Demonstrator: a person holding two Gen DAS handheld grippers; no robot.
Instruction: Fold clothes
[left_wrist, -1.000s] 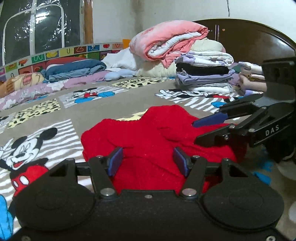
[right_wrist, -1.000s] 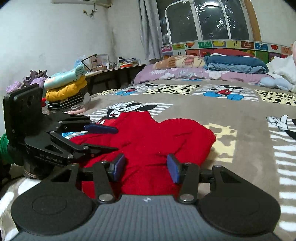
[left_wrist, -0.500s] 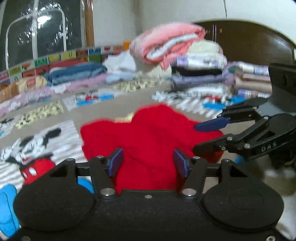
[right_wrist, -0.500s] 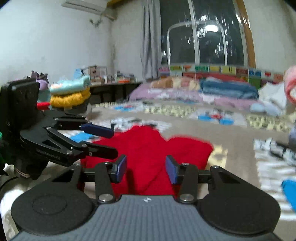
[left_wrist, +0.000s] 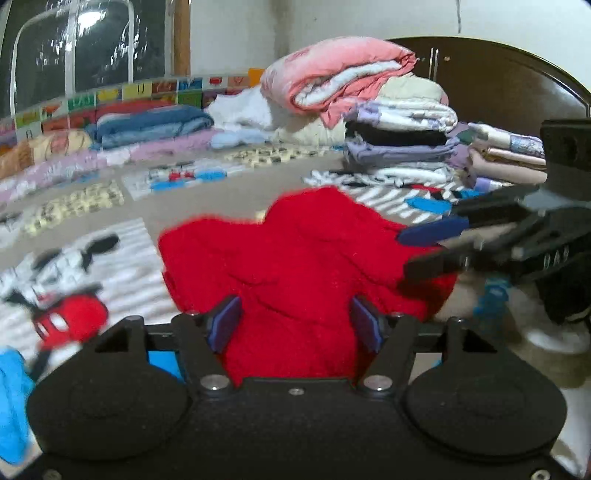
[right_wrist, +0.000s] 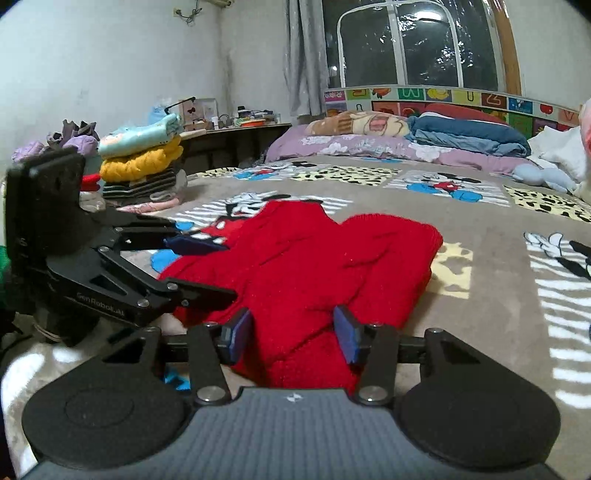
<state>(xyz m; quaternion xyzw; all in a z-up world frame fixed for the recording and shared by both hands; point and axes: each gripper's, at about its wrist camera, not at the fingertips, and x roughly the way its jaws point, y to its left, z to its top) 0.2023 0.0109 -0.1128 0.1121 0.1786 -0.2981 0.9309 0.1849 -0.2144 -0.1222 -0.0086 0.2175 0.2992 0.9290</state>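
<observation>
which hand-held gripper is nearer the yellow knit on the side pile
Left. The left hand-held gripper sits at the red sweater's edge just below the yellow knit; the right hand-held gripper is further across the sweater.

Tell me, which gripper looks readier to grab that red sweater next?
Hard to call; slightly the right gripper. Both are open at the red sweater's near edge, but the sweater's thick folded hem lies squarely between its fingertips. The left gripper is framed almost the same.
</observation>
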